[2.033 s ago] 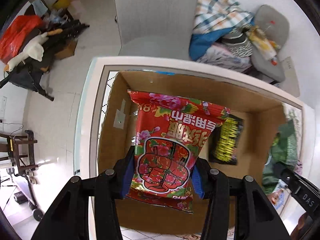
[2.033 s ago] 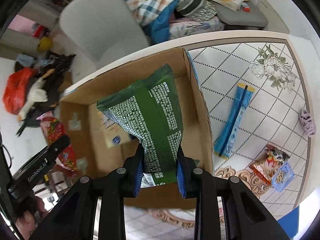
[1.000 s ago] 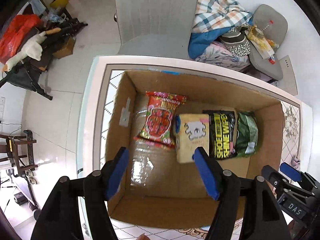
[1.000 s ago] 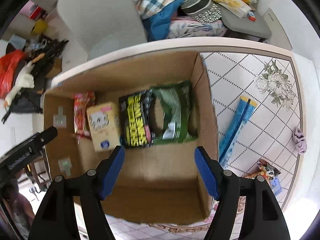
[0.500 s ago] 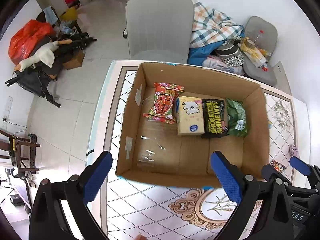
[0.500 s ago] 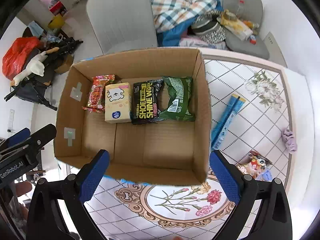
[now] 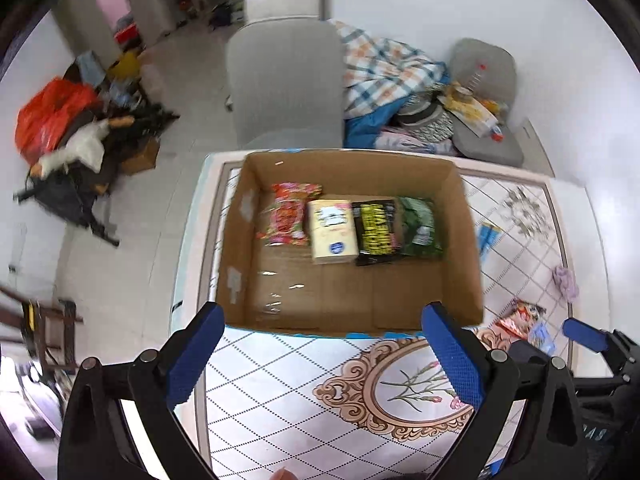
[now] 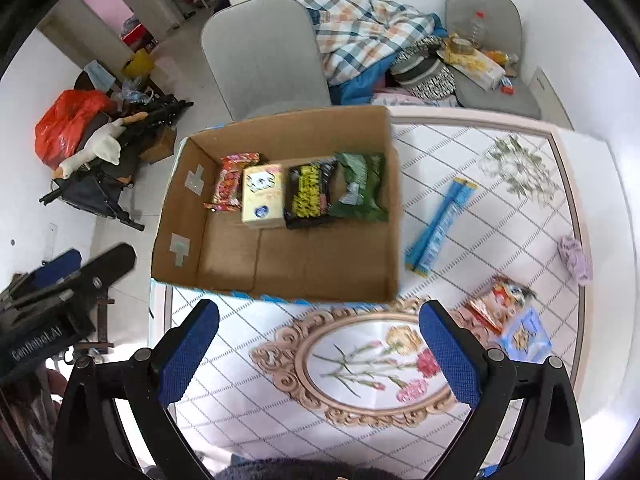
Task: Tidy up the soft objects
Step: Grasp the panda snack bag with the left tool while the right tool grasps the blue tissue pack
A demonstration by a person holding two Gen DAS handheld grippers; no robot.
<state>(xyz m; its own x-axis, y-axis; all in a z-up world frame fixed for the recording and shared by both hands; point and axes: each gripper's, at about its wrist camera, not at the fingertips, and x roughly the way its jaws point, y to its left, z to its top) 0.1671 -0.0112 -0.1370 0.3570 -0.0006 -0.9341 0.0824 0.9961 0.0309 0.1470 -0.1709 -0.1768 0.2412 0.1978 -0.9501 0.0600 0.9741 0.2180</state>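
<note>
The box [image 8: 276, 284] on the tabletop [image 8: 500, 216] holds four packs in a row; the blue stick [image 8: 440, 224], two snack packs [image 8: 508, 320] and purple cloth [image 8: 576, 258] lie outside it. Both left tongs [image 7: 320, 344] and right tongs [image 8: 318, 340] gape empty. Slim, slick packs could slide out of a careless pinch.

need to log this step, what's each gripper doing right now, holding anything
left gripper: open, holding nothing, jaws have just been opening.
right gripper: open, holding nothing, jaws have just been opening.
</note>
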